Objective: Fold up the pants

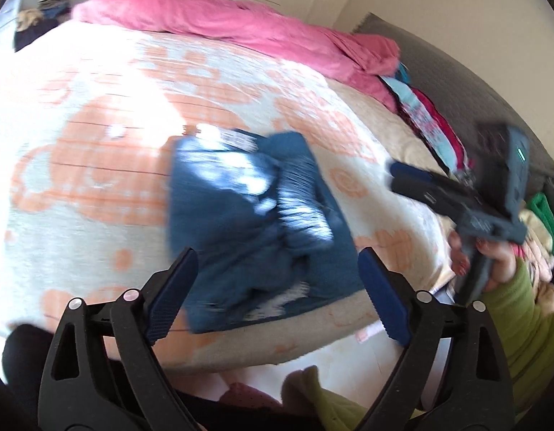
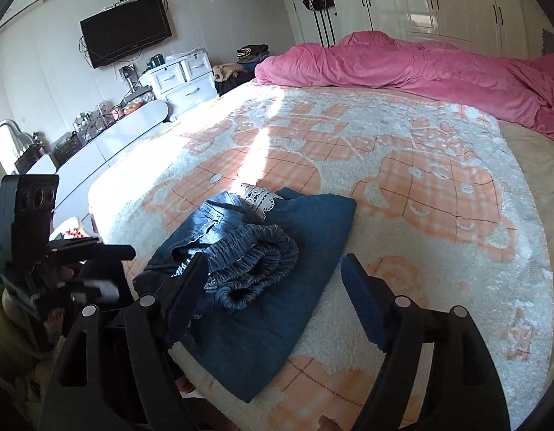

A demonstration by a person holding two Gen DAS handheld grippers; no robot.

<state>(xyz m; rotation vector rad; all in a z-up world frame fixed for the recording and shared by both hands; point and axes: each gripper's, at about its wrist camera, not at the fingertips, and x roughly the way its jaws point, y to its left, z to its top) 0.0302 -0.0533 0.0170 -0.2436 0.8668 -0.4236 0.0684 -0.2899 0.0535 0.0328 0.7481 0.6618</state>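
Grippers hang over the near edge of the bed, both tipped downward toward the cloth. The left gripper (image 1: 277,280) stands with its two blue-padded black fingers spread wide, nothing pressed between them; in the right wrist view it sits at the far left (image 2: 108,269), blurred. One pair of folded blue denim pants (image 2: 251,269) lies as a compact bundle on the white-and-peach patterned fleece blanket (image 2: 420,186) near the bed's front edge, seen also from the left wrist (image 1: 255,222). Its long axis runs from the near edge away toward the middle of the bed, slanting slightly; the gathered elastic waistband lies bunched on top, and a strip of white lace shows at the far end. The right gripper (image 2: 277,298) is likewise spread wide and empty, its left finger just above the bundle's near corner. A hand in a green sleeve (image 1: 492,262) holds it. One rumpled pink duvet (image 2: 438,68) lies along the far side.
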